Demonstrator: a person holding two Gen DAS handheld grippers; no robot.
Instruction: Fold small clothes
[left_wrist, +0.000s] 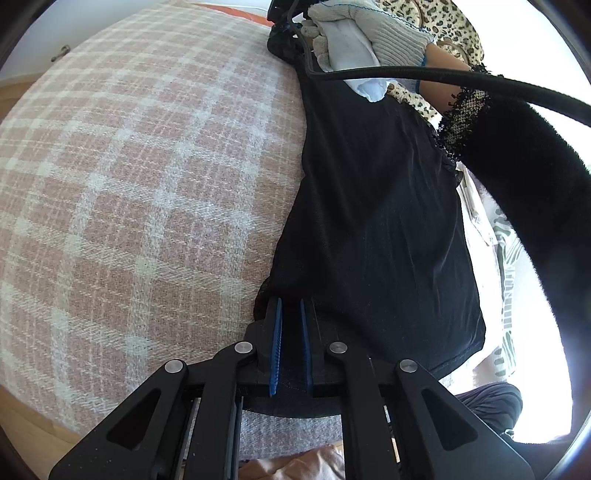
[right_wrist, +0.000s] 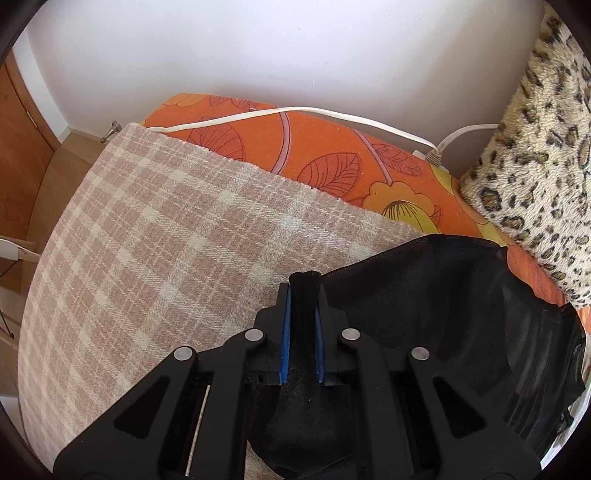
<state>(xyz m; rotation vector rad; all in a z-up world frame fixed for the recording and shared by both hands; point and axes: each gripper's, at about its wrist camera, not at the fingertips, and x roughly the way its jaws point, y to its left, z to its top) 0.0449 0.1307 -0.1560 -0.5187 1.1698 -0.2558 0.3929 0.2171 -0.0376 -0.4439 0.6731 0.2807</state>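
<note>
A black sheer garment (left_wrist: 373, 221) is stretched over the pink plaid blanket (left_wrist: 129, 184). My left gripper (left_wrist: 290, 306) is nearly closed, with the garment's near edge between its blue pads (left_wrist: 276, 339). At the top of the left wrist view, a gloved hand (left_wrist: 362, 37) holds the right gripper at the garment's far end. In the right wrist view, my right gripper (right_wrist: 303, 291) is shut on a bunched fold of the black garment (right_wrist: 461, 295), which drapes to the right and under the jaws.
The plaid blanket (right_wrist: 166, 240) covers an orange flowered mattress (right_wrist: 314, 155) against a white wall. A white cable (right_wrist: 295, 110) lies along the mattress edge. A leopard-print cushion (right_wrist: 535, 147) stands at the right. Wooden floor (left_wrist: 29, 435) shows at the lower left.
</note>
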